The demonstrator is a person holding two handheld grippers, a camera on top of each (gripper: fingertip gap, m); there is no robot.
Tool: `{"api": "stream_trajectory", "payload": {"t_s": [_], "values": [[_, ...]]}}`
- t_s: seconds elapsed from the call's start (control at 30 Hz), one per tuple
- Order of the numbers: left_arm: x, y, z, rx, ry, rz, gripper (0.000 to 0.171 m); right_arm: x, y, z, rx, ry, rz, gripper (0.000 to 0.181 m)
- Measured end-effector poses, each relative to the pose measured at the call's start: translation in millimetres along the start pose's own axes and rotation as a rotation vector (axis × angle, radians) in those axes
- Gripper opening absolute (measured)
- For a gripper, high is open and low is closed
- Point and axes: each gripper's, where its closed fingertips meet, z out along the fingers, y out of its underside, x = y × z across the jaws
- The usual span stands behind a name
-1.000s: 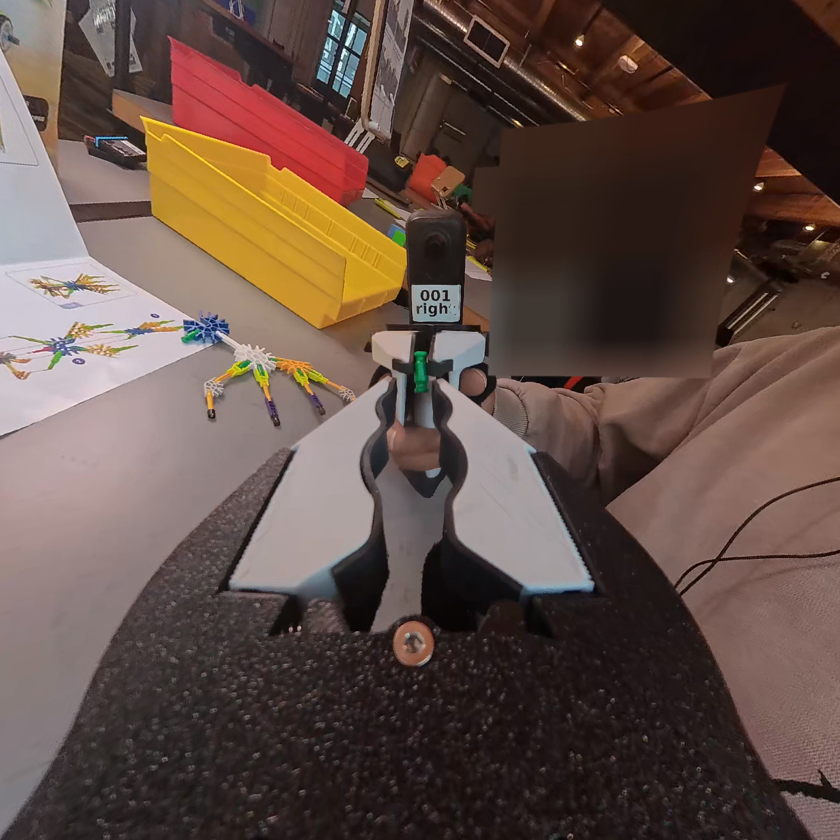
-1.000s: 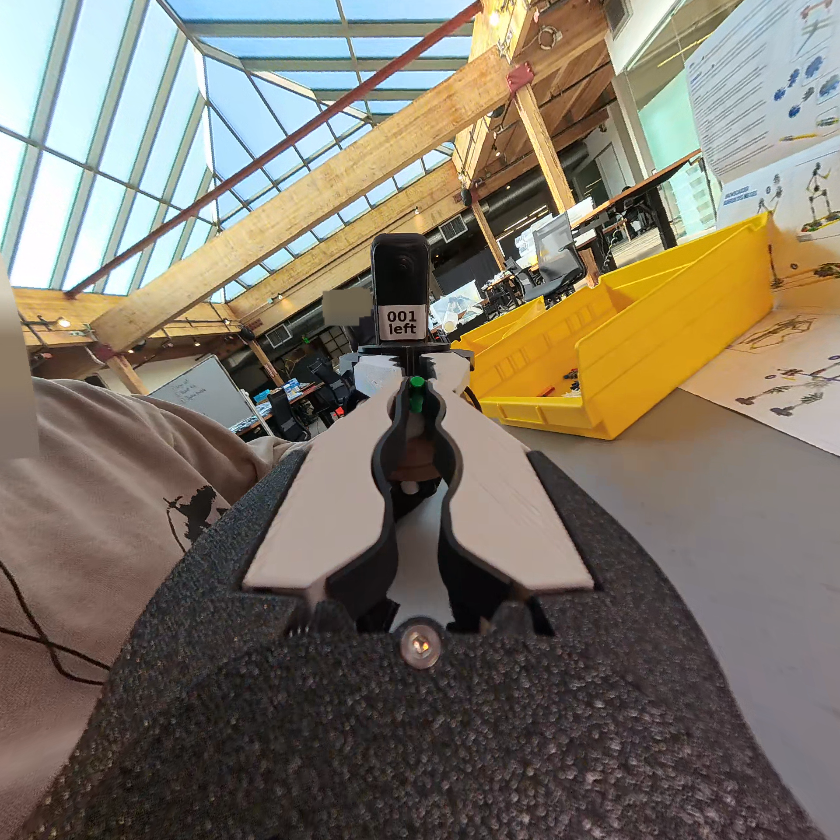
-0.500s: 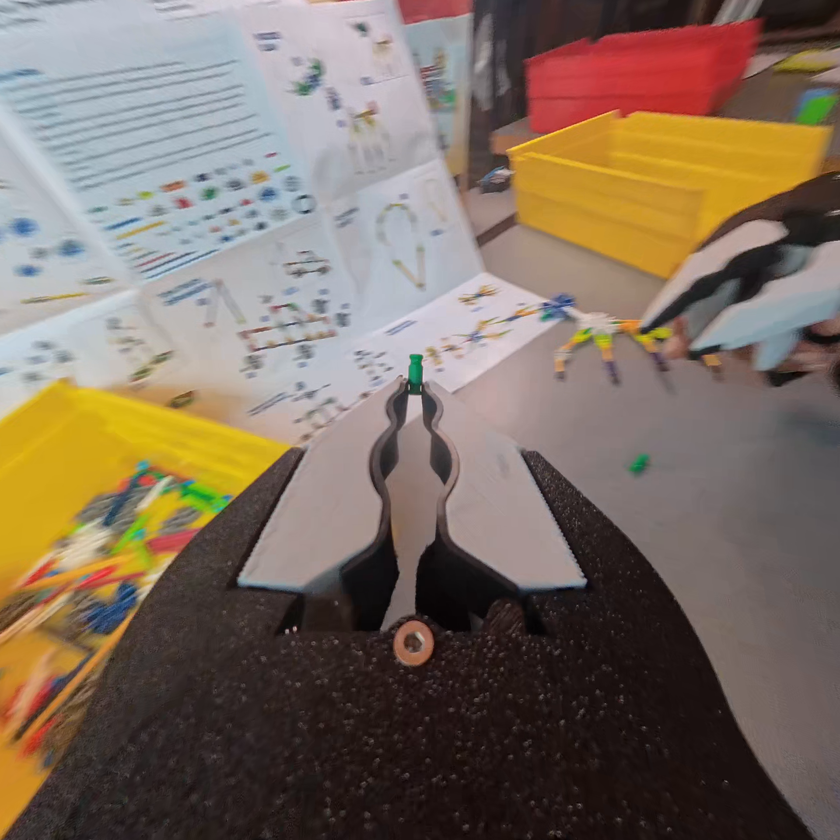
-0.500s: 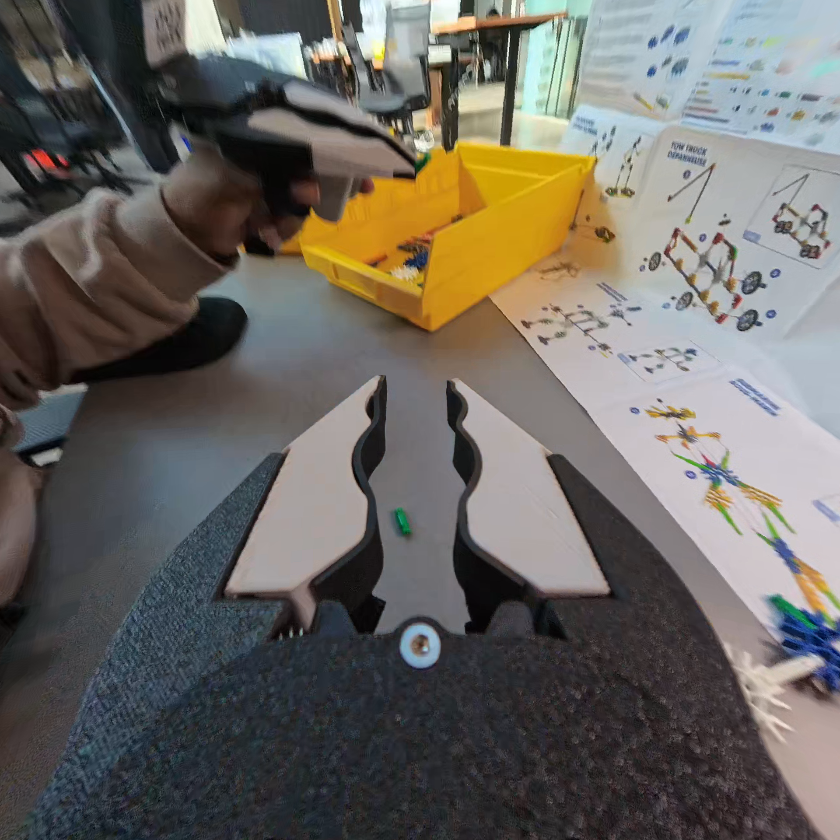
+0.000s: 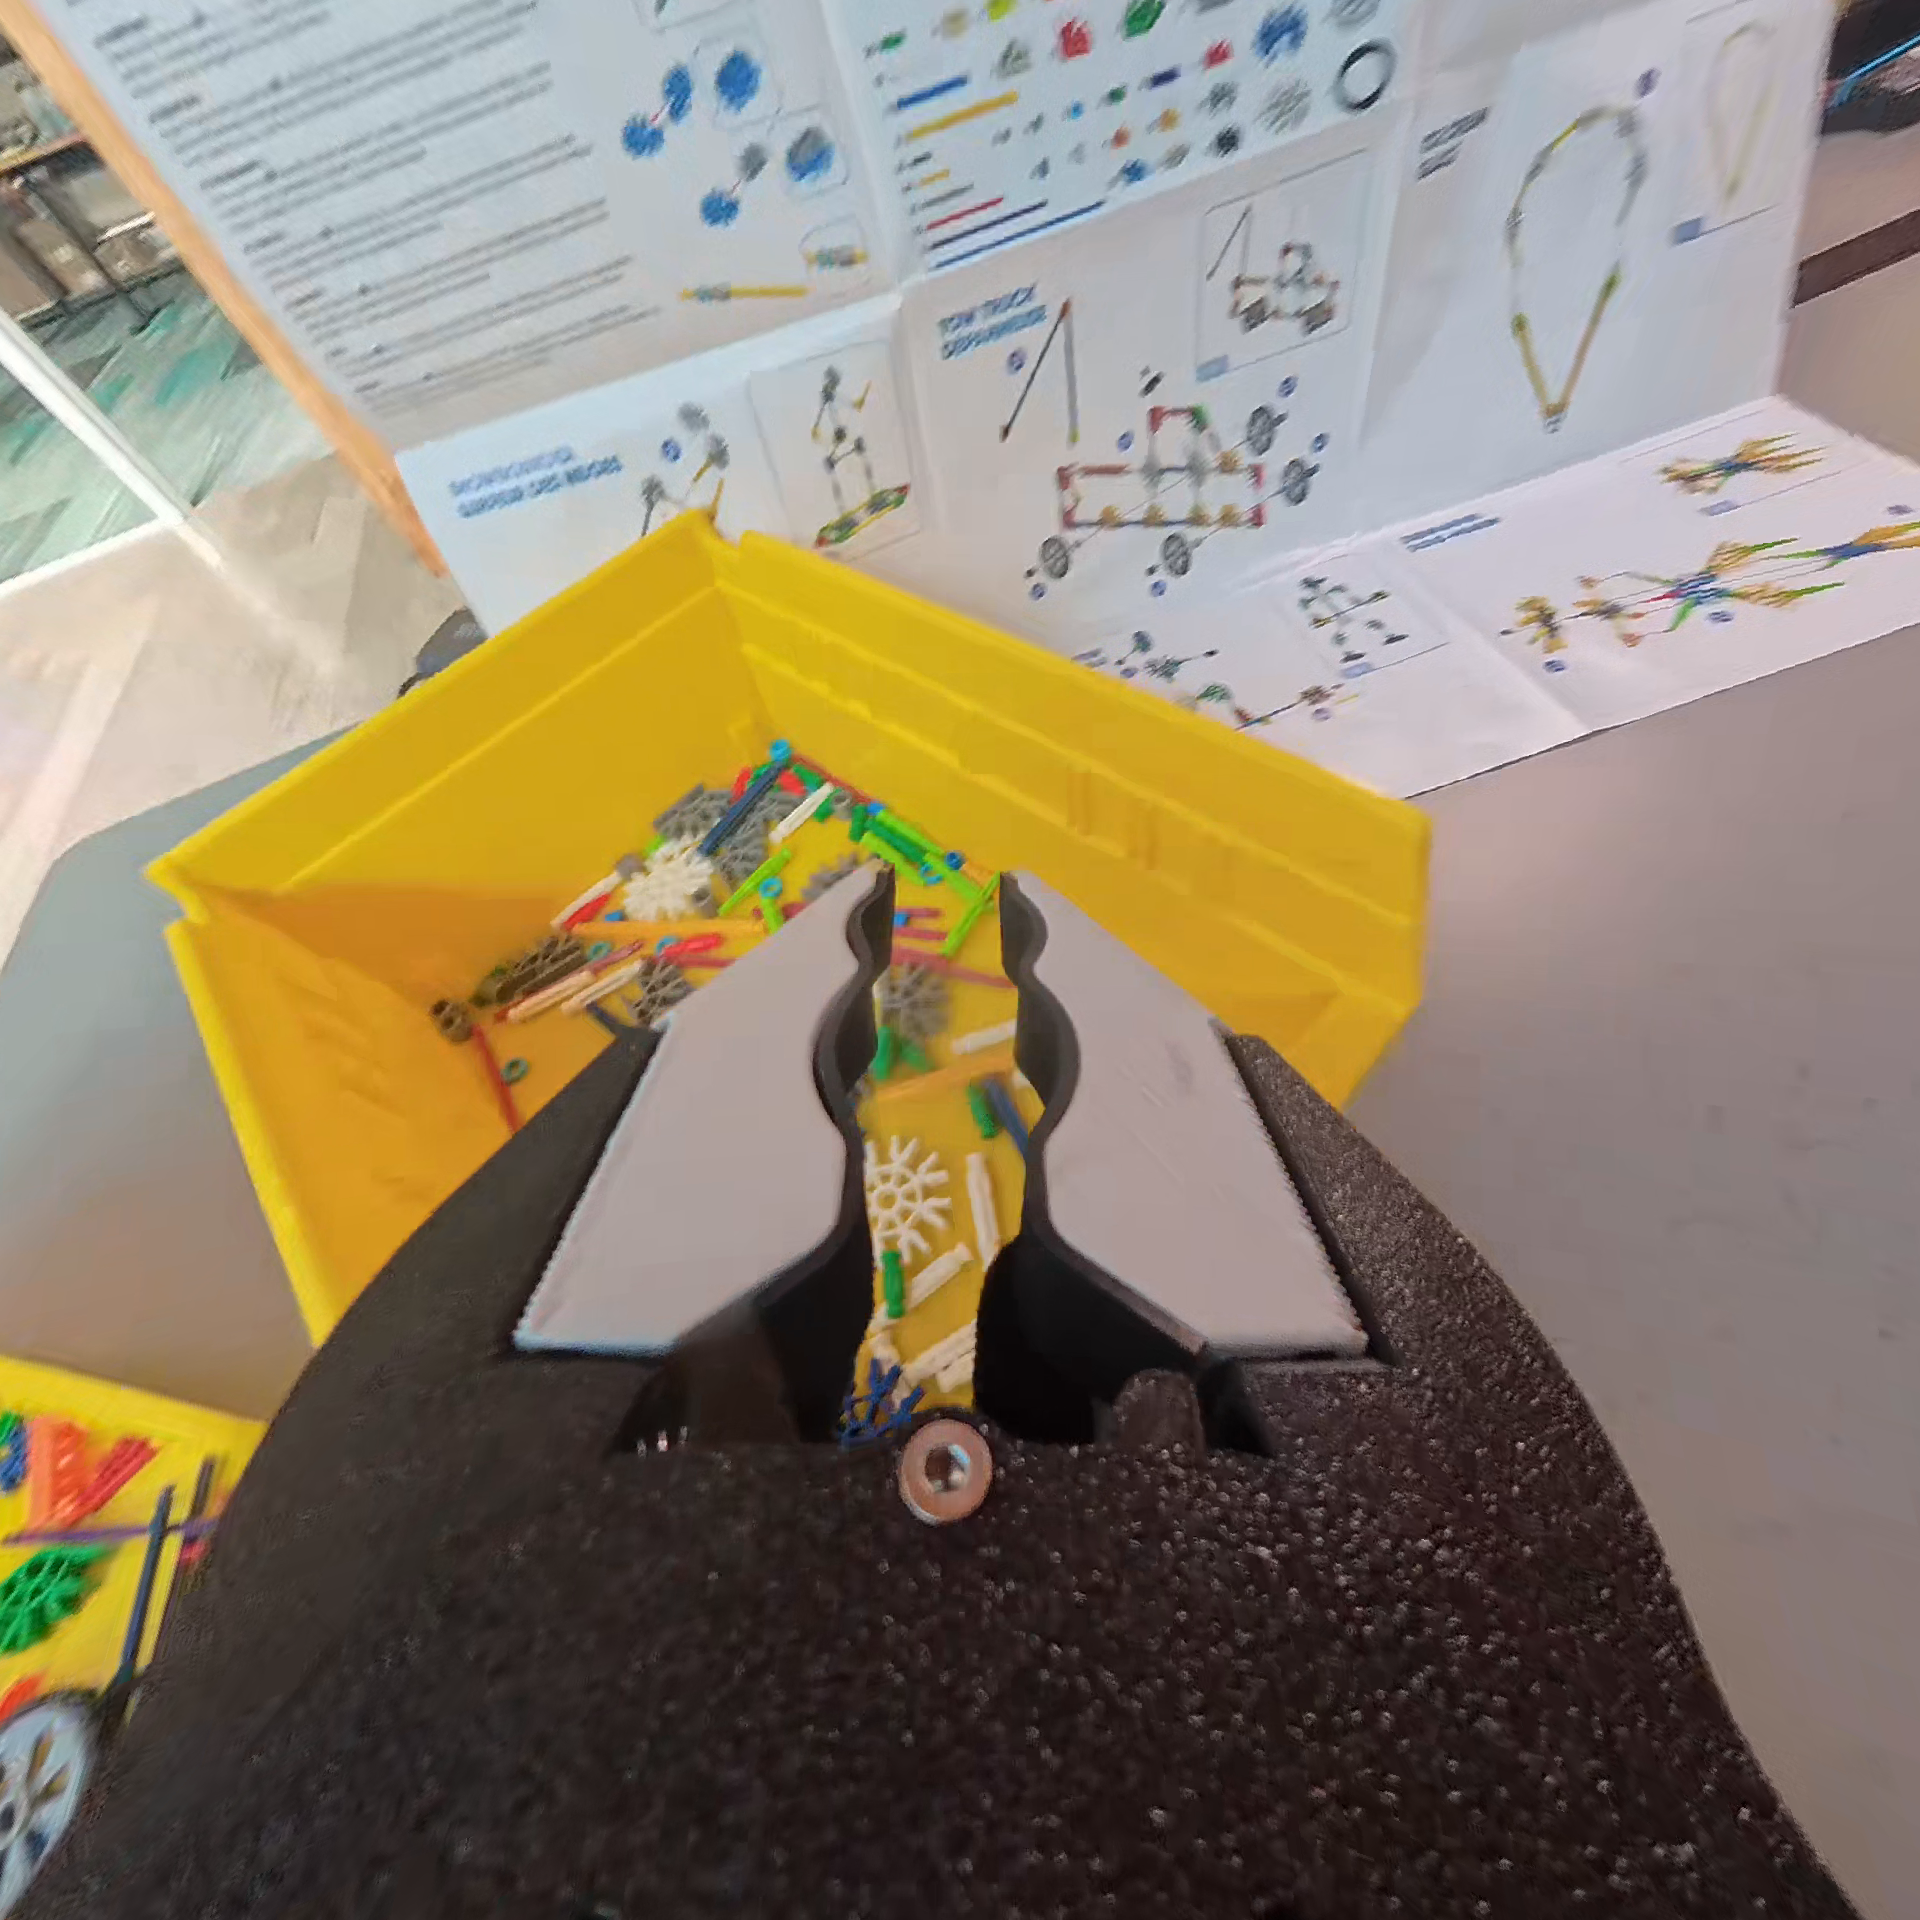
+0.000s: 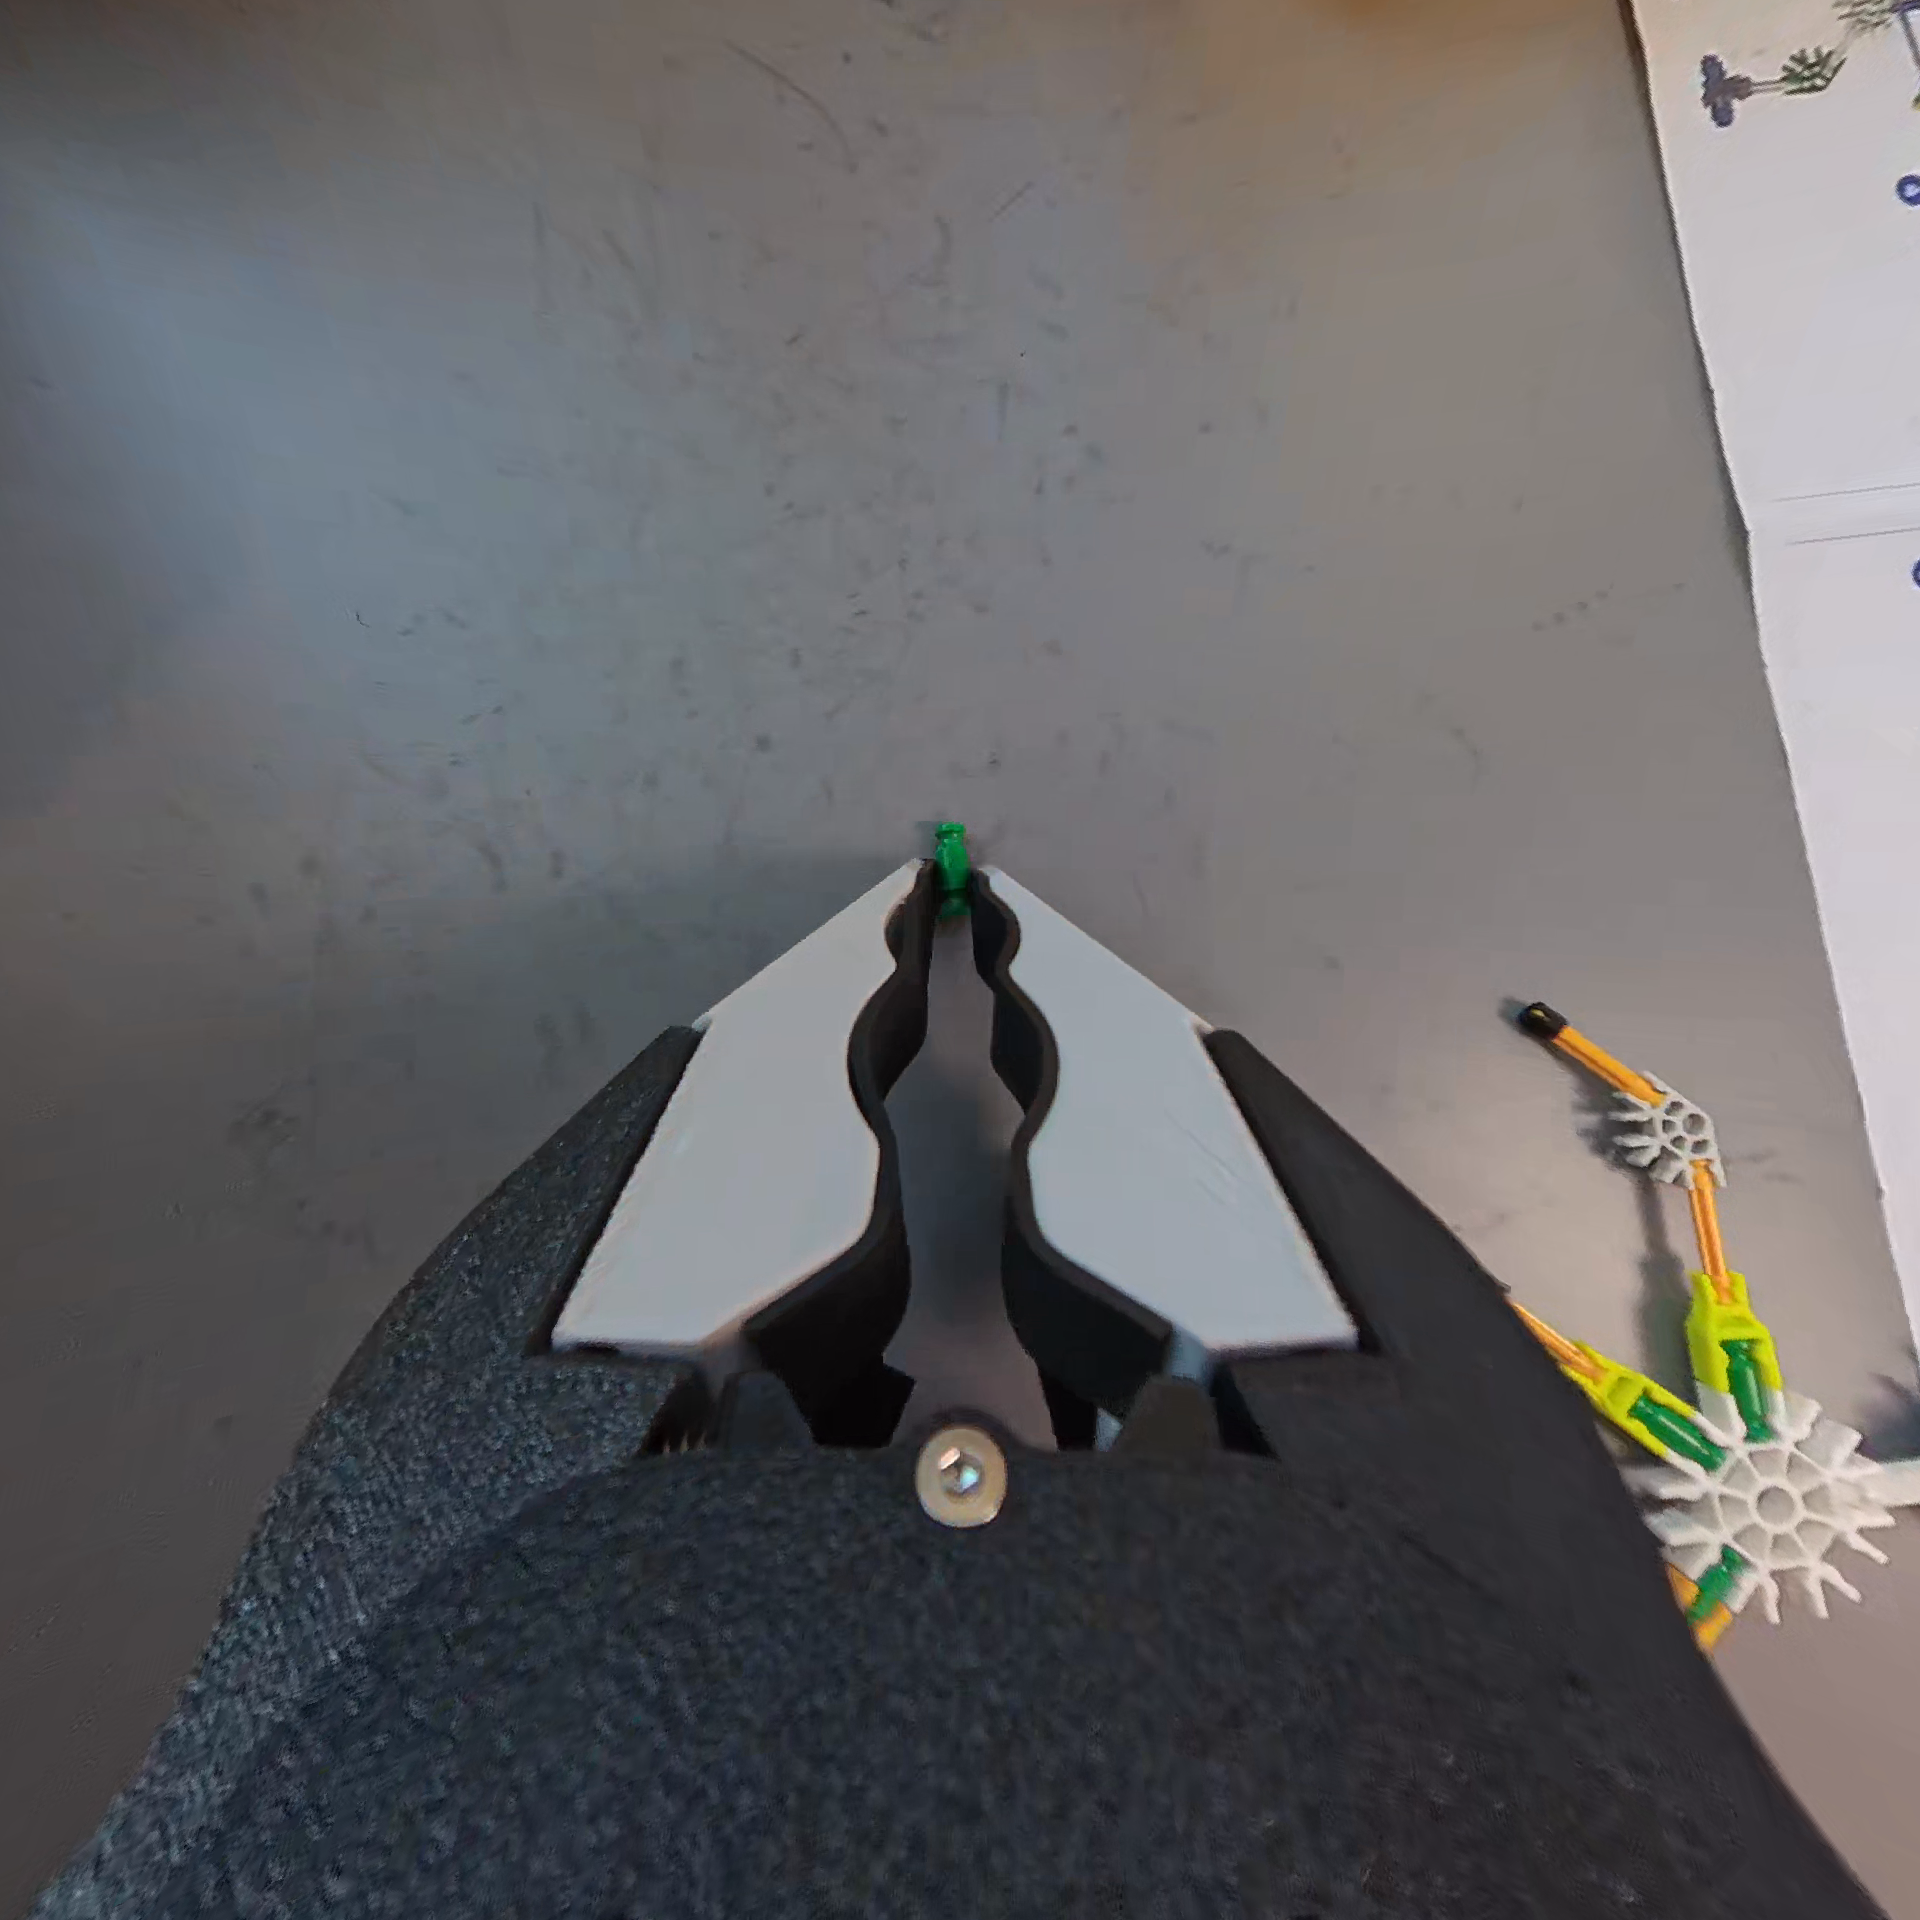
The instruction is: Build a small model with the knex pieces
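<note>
My left gripper [image 5: 943, 883] is open and empty, hovering over a yellow bin [image 5: 1049, 774] that holds several loose construction-toy rods and connectors. A white snowflake connector [image 5: 906, 1195] lies between the jaws, lower in the bin. My right gripper [image 6: 948, 883] is shut on a small green rod [image 6: 948, 854], with its tips down at the grey table [image 6: 727, 416]. The rod's end sticks out past the tips. A part-built model [image 6: 1714, 1403] of orange and yellow-green rods with white and grey connectors lies on the table just right of the right gripper.
A folded white instruction sheet [image 5: 1143, 312] stands behind the bin and spreads onto the table; its edge also shows in the right wrist view [image 6: 1849, 416]. A second yellow tray [image 5: 62, 1455] with coloured pieces sits at the lower left. Tip to tip, the grippers are about 30 centimetres apart. My right gripper is the nearer one to the part-built model [image 6: 1714, 1403]: about 15 centimetres, against 40 centimetres.
My left gripper swung left over the bin and opened; the green rod it held is gone from it. My right gripper dropped to the table and shut on the green rod lying there.
</note>
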Motion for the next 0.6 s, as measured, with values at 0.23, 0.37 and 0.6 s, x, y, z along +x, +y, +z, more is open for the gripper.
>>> {"api": "stream_trajectory", "payload": {"t_s": [0.23, 0.37, 0.6], "values": [[170.8, -20.7, -31.3, 0.049, 0.816, -0.166, 0.023, -0.2, -39.0, -9.5, 0.217, 0.131, -0.217, 0.005], [224.7, -1.7, -35.8, -0.09, 1.031, -0.252, 0.027, -12.5, -75.0, -30.9, 0.409, 0.196, -0.316, 0.005], [250.4, -3.1, -50.0, -0.133, 1.194, -0.338, 0.012, -25.3, -88.6, -41.6, 0.48, 0.248, -0.407, 0.005]]}}
